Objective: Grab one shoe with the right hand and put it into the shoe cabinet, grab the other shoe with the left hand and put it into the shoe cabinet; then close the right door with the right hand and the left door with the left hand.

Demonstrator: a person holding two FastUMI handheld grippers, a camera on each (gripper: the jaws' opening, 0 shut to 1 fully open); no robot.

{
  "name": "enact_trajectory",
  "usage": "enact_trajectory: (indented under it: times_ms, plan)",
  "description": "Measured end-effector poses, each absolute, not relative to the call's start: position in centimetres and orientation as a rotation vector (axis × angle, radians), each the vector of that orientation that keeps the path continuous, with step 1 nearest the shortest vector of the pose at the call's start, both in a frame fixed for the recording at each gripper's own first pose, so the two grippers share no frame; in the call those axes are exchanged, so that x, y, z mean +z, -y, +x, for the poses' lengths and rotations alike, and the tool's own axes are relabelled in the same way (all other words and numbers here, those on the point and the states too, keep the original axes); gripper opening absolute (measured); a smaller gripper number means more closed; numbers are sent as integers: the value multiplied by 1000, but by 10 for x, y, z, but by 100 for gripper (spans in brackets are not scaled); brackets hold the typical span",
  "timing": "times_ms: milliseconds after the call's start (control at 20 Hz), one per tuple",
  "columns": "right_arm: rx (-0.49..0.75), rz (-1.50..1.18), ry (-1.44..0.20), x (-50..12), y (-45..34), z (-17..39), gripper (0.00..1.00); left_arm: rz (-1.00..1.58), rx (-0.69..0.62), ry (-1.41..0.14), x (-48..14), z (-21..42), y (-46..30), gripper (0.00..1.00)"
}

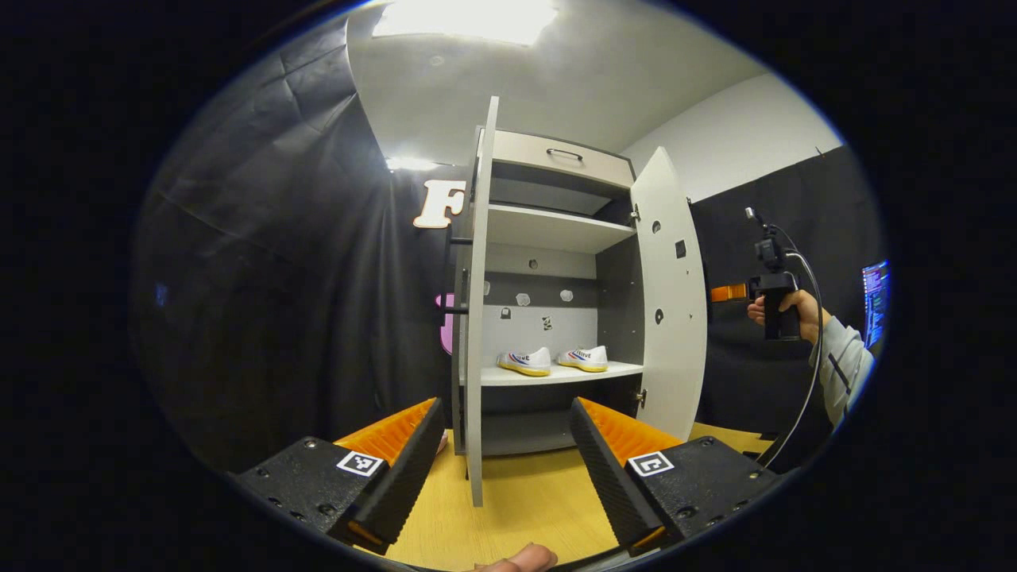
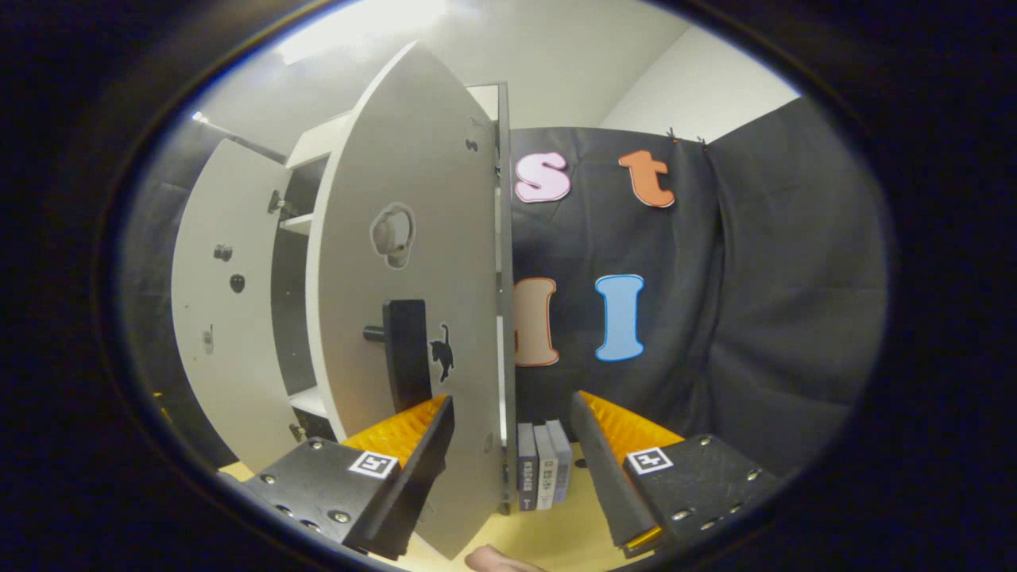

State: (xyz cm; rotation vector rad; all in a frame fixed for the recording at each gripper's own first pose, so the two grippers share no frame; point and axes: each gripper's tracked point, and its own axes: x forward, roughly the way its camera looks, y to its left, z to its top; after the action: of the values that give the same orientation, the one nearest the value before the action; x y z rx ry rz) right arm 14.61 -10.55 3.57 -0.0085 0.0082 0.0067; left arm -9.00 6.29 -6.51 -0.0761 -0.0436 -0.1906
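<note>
Hiding the shelves, the right door [image 2: 413, 318] stands between the spread right claw [image 2: 512, 445]; left claw [image 1: 507, 445] spread.

The left gripper [image 1: 507, 445] has two wedge-shaped fingers with ribbed inner faces, on black blocks with screws and a square black-and-white marker each. The right gripper [image 2: 512, 441] is built alike, with the same markers and screws. Seen farther off, the right gripper has a black handle, a small camera on top and a black cable; the person's sleeve [image 1: 846, 365] is light grey with a dark stripe.
</note>
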Motion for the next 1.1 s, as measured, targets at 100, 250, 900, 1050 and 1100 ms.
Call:
enact_trajectory:
  times_ms: [100,250,900,1050,1100]
  plan:
    - [17,-38,15,37,87,149,87,-80,-189,40,-65,-89,-63,96]
    - [15,-61,2,27,63,154,90,-76,-192,37,-66,-85,-66,99]
    - [120,-37,14,-4,-18,75,93,-21,3,-32,-73,-56,-137,96]
    - [100,-70,47,-4,-15,48,93,-33,41,-58,-76,-41,-156,93]
    - [98,-67,67,-1,-14,40,97,-41,53,-57,-73,-34,-164,96]
